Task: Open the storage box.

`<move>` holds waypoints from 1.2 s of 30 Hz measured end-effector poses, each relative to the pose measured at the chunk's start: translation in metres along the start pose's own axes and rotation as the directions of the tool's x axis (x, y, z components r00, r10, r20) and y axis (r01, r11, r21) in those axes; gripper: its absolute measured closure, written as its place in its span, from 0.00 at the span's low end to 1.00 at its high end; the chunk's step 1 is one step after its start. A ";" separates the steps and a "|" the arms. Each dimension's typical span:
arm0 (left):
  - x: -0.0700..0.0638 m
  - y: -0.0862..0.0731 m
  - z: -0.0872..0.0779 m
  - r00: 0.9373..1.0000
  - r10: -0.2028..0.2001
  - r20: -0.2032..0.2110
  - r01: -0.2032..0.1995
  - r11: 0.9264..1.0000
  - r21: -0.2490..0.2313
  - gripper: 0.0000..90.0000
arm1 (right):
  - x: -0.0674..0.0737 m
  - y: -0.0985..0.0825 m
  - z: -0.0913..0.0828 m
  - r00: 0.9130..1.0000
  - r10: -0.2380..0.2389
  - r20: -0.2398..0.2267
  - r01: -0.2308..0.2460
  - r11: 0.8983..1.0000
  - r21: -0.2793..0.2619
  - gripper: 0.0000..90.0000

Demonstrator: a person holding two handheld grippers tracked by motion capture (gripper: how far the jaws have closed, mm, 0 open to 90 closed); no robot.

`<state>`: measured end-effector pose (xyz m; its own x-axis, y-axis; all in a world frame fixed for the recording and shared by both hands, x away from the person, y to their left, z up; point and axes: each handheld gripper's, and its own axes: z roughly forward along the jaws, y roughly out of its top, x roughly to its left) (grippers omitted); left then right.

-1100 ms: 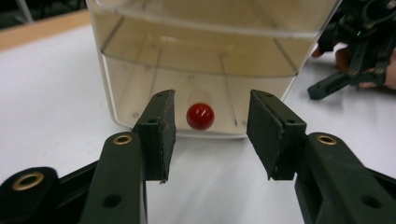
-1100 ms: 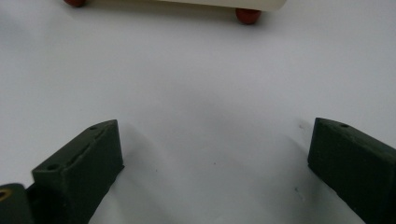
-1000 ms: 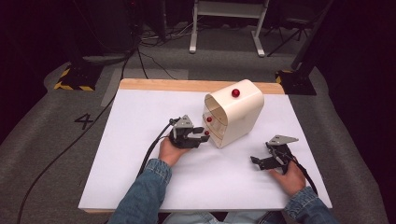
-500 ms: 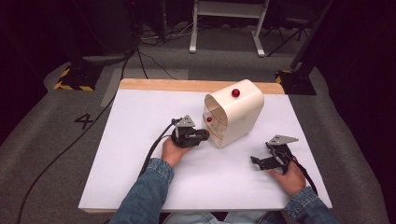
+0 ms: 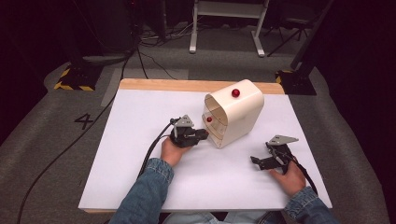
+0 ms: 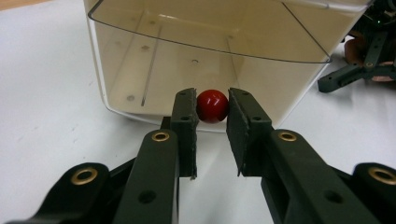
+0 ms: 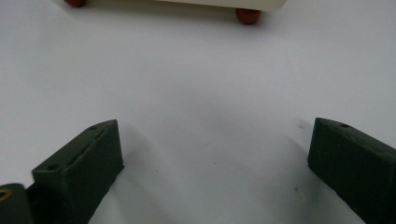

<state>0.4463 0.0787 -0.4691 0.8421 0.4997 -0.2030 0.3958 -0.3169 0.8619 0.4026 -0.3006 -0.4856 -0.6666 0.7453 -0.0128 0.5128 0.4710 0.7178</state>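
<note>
Lying on its side on the table (image 5: pixel 140 186): the box (image 5: pixel 240 109). Sitting at the box's open front: the knob (image 6: pixel 212 105), between the left gripper (image 6: pixel 211 100) pads. Resting right of the box, well apart: the right gripper (image 5: pixel 261 161).

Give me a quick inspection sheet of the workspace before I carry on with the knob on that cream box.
Surface: white tabletop with a wooden strip along the far edge, bare around the work.
Job's things: cream box near the middle, its clear door facing the left gripper; red knob low on the door; a second red knob on top.
Clutter: nothing seen.
Grippers: left gripper has just been closing, and its fingers now clamp the knob; right gripper rests open on the table, apart from the box.
Cables: one black cable trails off the left edge.
Surroundings: grey floor, a "4" marking, stand legs beyond.
</note>
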 end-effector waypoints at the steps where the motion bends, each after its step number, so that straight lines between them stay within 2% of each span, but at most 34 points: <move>1: 0.000 -0.001 -0.003 1.000 -0.002 -0.001 0.002 1.000 0.005 0.82 | 0.000 0.000 0.000 1.000 0.000 0.000 0.000 1.000 0.000 0.04; 5: -0.002 -0.004 -0.014 1.000 0.008 -0.008 -0.008 1.000 0.021 0.82 | 0.000 0.000 0.000 1.000 -0.001 0.000 0.001 1.000 0.000 0.04; 10: -0.005 -0.007 -0.032 1.000 0.021 -0.017 -0.021 1.000 0.019 0.82 | 0.000 0.000 0.000 1.000 -0.001 0.000 0.001 1.000 0.000 0.04; 20: -0.008 -0.021 -0.057 0.999 0.023 -0.032 -0.022 0.999 0.027 0.82 | 0.000 0.000 0.000 1.000 0.000 0.000 0.000 1.000 0.000 0.04; 26: -0.006 -0.027 -0.061 0.999 0.012 -0.030 -0.011 0.999 0.041 0.81 | 0.000 0.000 0.000 1.000 0.000 0.000 0.000 1.000 0.000 0.04; 31: -0.006 -0.029 -0.062 0.999 0.021 -0.030 -0.020 0.999 0.046 0.81 | 0.000 0.000 0.000 1.000 0.000 0.000 0.000 1.000 0.000 0.04; 35: -0.005 -0.031 -0.061 1.000 0.003 -0.025 -0.001 0.998 0.059 0.81 | 0.000 0.000 0.000 1.000 0.000 0.000 0.000 1.000 0.000 0.04; 36: -0.005 -0.032 -0.061 1.000 -0.002 -0.027 0.003 0.998 0.062 0.77 | 0.000 0.000 0.000 1.000 -0.001 0.000 0.001 1.000 0.000 0.04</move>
<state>0.4076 0.1351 -0.4673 0.8313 0.5218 -0.1916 0.4206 -0.3650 0.8306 0.4027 -0.3006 -0.4857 -0.6668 0.7451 -0.0133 0.5124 0.4714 0.7178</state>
